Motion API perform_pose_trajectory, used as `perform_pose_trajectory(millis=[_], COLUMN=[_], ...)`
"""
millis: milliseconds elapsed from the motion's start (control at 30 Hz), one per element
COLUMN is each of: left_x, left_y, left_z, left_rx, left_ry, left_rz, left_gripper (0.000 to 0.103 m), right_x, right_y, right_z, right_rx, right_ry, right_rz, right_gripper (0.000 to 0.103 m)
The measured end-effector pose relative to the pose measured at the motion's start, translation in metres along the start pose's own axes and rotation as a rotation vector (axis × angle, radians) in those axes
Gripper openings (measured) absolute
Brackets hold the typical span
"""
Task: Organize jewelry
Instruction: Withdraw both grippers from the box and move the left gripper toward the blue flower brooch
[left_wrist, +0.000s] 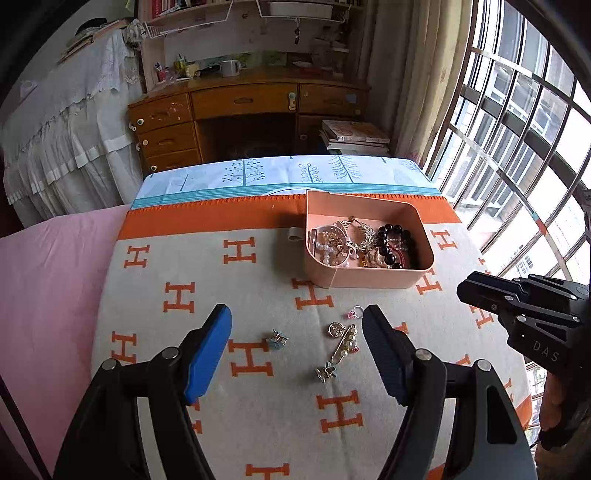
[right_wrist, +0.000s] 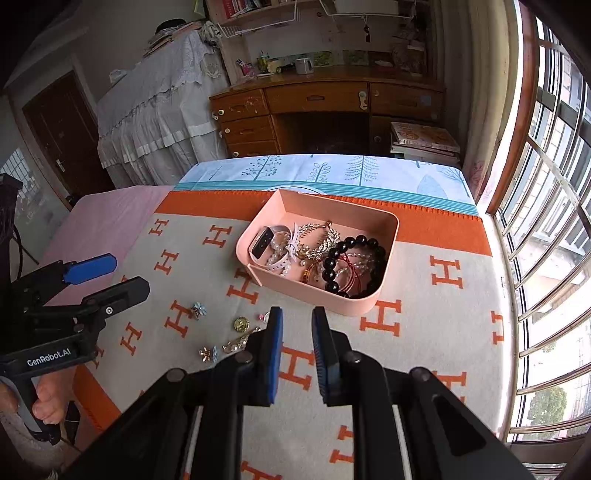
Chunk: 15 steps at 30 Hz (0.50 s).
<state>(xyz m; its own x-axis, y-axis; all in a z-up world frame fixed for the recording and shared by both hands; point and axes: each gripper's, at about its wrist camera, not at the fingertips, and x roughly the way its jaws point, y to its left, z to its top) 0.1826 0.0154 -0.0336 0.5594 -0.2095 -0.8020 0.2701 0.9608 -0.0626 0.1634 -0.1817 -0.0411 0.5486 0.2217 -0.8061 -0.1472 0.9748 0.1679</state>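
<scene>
Left wrist view: the left gripper (left_wrist: 297, 321) hangs over the H-patterned blanket (left_wrist: 177, 266) with its jaws spread wide and nothing between the pads. The pink box (left_wrist: 369, 275) is the landmark; it sits on the blanket beyond the gripper and holds a black bead bracelet (left_wrist: 391, 240), a pearl strand (left_wrist: 330, 247) and a gold leaf comb (left_wrist: 364, 230), all tangled together. Loose pieces lie on the blanket on the near side of the box: a small pink ring (left_wrist: 353, 313) closest to it, then a round gold charm (left_wrist: 336, 328) touching a pearl safety-pin brooch (left_wrist: 345, 345), a gold flower clip (left_wrist: 325, 372) nearest the camera, and a blue flower clip (left_wrist: 277, 339) off to the box's near left. The right gripper (left_wrist: 476, 299) enters at the right edge, near the box's right corner. Right wrist view: the right gripper (right_wrist: 297, 319) hovers just short of the pink box (right_wrist: 314, 295), jaws drawn nearly together with a narrow gap and nothing held. A white smartwatch (right_wrist: 264, 240) lies in the left end of the box. The loose pieces lie left of the gripper, the brooch partly hidden behind its left finger. The left gripper (right_wrist: 122, 275) shows at the left edge, well apart from the box, with a hand (right_wrist: 44, 402) on its grip.
</scene>
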Motion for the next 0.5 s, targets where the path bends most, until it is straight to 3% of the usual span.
perform_pose_trajectory(millis=[267, 500], left_x=[-0.004, 0.021], left_y=[0.018, 0.039], left_z=[-0.024, -0.043], left_rx=[-0.005, 0.010], left_ry=[0.015, 0.053], left_rz=[0.015, 0.019], left_gripper=[0.072, 0.072], right_x=[-0.003, 0.021], right_y=[0.033, 0.055], right_z=[-0.023, -0.046], right_rx=[-0.046, -0.131], right_ry=[0.007, 0.015], right_rz=[0.051, 0.096], right_gripper=[0.016, 0.016])
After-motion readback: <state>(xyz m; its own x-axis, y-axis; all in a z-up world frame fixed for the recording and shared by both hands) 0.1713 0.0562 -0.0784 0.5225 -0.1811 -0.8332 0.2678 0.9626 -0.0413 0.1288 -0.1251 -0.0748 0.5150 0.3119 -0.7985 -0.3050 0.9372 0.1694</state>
